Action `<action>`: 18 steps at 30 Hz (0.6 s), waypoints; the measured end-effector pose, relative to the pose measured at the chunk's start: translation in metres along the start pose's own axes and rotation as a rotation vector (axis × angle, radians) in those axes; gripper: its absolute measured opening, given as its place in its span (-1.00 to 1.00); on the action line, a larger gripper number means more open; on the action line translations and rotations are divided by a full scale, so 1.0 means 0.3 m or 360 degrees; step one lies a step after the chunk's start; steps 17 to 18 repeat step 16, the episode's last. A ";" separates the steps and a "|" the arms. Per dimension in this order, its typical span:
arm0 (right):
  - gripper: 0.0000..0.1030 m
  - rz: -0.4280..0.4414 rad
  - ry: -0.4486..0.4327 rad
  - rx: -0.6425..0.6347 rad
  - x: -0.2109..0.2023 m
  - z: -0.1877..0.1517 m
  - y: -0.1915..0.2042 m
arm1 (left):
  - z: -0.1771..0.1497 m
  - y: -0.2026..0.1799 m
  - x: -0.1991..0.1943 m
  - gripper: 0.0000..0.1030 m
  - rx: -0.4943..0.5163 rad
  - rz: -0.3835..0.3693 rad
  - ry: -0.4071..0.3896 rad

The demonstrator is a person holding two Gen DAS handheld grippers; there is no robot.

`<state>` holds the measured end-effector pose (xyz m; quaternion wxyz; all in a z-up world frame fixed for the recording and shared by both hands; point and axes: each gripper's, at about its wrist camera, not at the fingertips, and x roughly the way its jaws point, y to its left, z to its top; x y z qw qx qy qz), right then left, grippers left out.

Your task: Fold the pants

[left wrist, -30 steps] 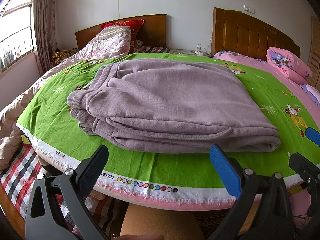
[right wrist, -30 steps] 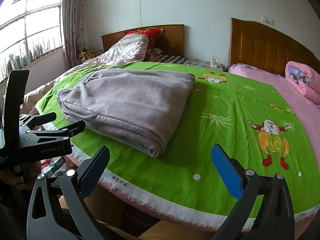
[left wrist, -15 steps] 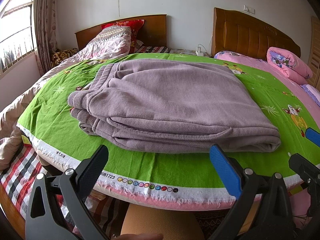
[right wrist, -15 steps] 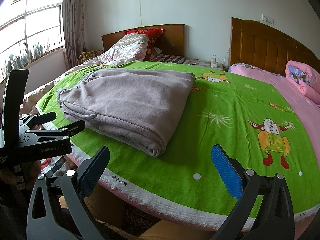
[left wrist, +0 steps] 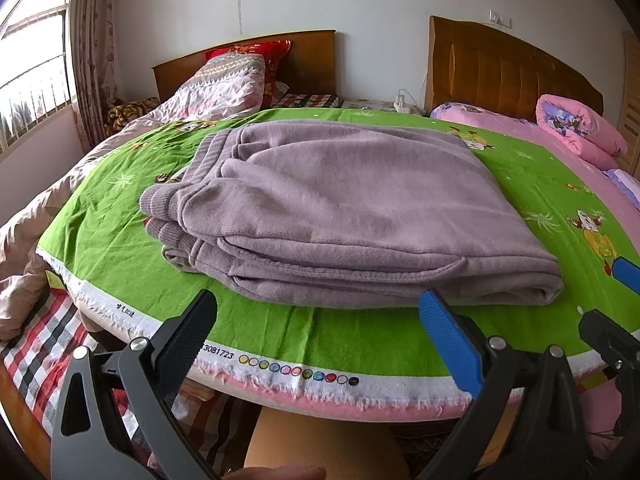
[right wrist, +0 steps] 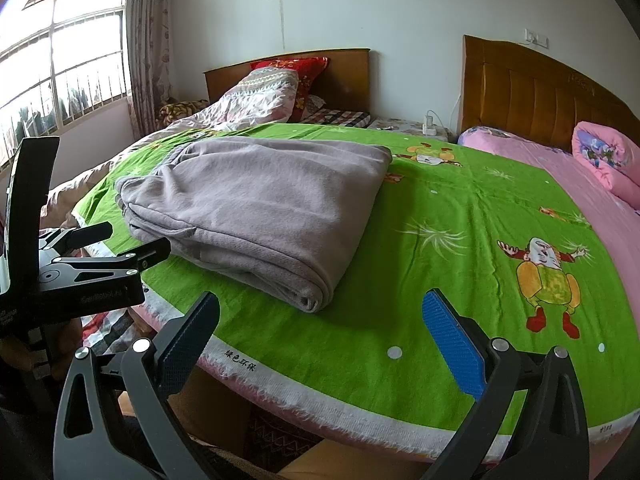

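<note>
- The pants (left wrist: 340,216), a mauve knitted pair, lie as a compact, several-layer rectangle on the green sheet (left wrist: 120,216) covering the near end of the bed; in the left wrist view the stacked folded edges face the camera and the ribbed waistband end (left wrist: 200,168) sits at the left of the bundle.
- From the right wrist view the same bundle (right wrist: 260,208) sits toward the left part of the sheet, with a broad stretch of bare green cloth and its printed cartoon figure (right wrist: 544,280) to the right.
- The left hand-held gripper (left wrist: 320,340) hangs just short of the bundle's near edge, jaws spread wide and nothing between them; it touches neither the fabric nor the sheet.
- The right hand-held gripper (right wrist: 320,340) is likewise spread wide and empty, held off the bed's edge and apart from the pants.
- Judged from how things lie, the folding looks essentially finished: the layers are stacked squarely, no leg trails loose, and neither tool has hold of the cloth.
- What may remain is minor at most: a light smoothing of the top surface or squaring the slightly staggered edges at the waistband end. Whether a further fold is wanted cannot be told from these views.
</note>
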<state>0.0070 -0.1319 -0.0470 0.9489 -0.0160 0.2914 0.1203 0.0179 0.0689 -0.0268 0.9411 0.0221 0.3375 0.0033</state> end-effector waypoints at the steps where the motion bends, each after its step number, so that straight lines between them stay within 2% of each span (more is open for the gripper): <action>1: 0.91 0.0002 -0.0002 0.0002 0.000 -0.003 0.001 | 0.000 0.000 -0.001 0.97 0.0004 0.0003 0.0000; 18: 0.91 0.0022 -0.0042 0.0047 -0.033 -0.029 -0.020 | 0.009 0.003 -0.019 0.97 -0.0001 0.0052 -0.0013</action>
